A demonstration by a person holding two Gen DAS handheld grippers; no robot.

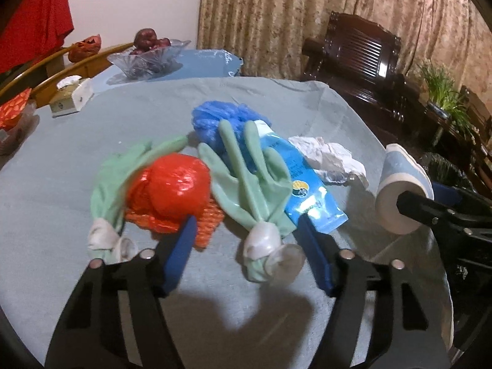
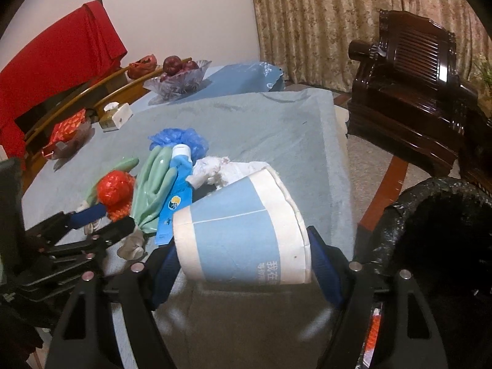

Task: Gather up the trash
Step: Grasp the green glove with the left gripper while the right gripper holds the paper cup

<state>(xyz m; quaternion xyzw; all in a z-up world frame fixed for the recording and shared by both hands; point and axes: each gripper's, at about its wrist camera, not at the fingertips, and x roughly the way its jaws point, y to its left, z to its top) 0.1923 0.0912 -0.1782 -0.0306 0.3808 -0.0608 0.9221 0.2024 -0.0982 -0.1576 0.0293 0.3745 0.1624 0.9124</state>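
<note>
Left wrist view: the left hand-held gripper [image 1: 246, 246] hangs over the near part of the table [image 1: 61, 160], which is covered by a pale grey-blue cloth. Its blue-padded jaws stand spread; one pale green rubber glove [image 1: 249, 181] with a knotted whitish cuff lies between them, and the pads do not press on it. The left pad reaches up against a crumpled red plastic bag [image 1: 172, 184] sitting on an orange net [image 1: 206, 218], with a second green glove [image 1: 110, 178] just beside it toward the table's left edge. Behind the gloves lie a crumpled blue plastic bag [image 1: 212, 123], a flat bright blue tube-like pack [image 1: 304, 181] and a crumpled white tissue [image 1: 329, 153], the tissue nearest the right edge. At the far left corner stand a glass bowl of dark red fruit [image 1: 147, 55] and a small white box [image 1: 73, 95]. At the right edge the right hand-held gripper [image 1: 412, 203] carries a white and light blue paper cup [image 1: 399, 184].

Right wrist view: the right hand-held gripper [image 2: 246, 264] pinches the paper cup [image 2: 246, 227] between its blue pads, the cup lying on its side above the table's [image 2: 276, 129] near right corner. Right of the table gapes a bin lined with a black plastic bag [image 2: 399, 215]. The trash pile lies mid-table to the left, with the left hand-held gripper [image 2: 101, 218] over it.
</note>
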